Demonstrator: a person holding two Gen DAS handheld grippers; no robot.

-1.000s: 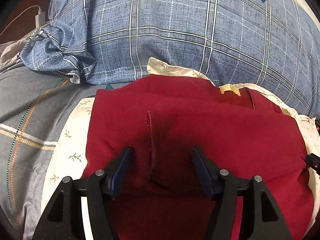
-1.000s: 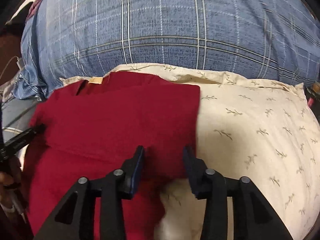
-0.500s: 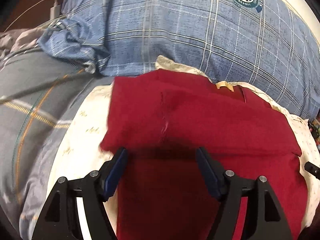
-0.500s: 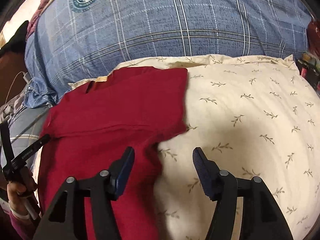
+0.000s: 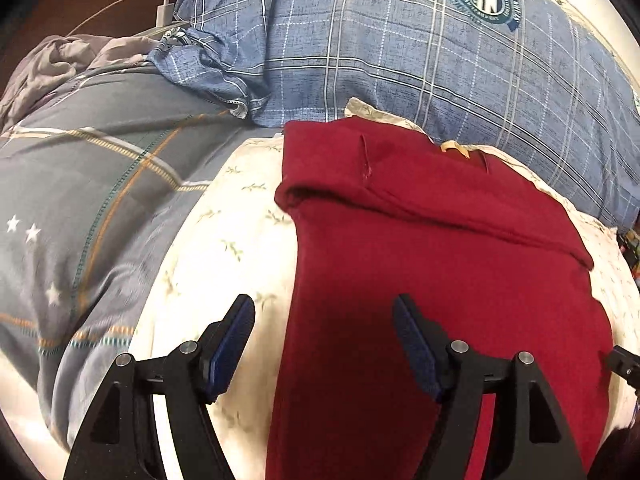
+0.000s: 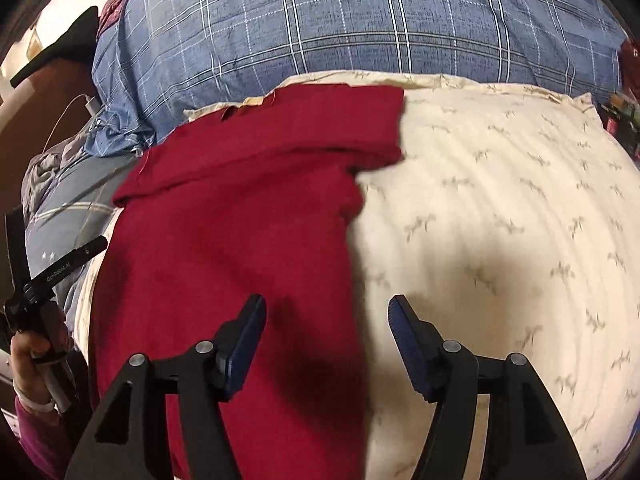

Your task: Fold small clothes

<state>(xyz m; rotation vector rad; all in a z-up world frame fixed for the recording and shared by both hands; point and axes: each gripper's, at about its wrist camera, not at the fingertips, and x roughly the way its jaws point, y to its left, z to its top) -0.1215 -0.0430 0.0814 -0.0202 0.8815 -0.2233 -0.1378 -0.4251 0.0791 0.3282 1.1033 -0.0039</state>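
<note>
A dark red garment (image 5: 432, 264) lies on a cream leaf-print pillow (image 5: 224, 248), its top part folded over into a flap across the far end. It also shows in the right wrist view (image 6: 240, 240) on the pillow (image 6: 500, 220). My left gripper (image 5: 324, 344) is open and empty, astride the garment's left edge near its lower part. My right gripper (image 6: 326, 340) is open and empty, astride the garment's right edge. Neither touches the cloth as far as I can see.
A blue plaid pillow (image 5: 400, 48) lies behind the cream one. A grey striped bedsheet (image 5: 88, 184) is at the left, with a white charger and cable (image 5: 162, 10) beyond. The left hand and its gripper handle (image 6: 36, 292) show at the right view's left edge.
Both grippers have pulled back toward me and opened wider, off the folded flap. The left one has shifted to the garment's left edge, the right one to its right edge.
</note>
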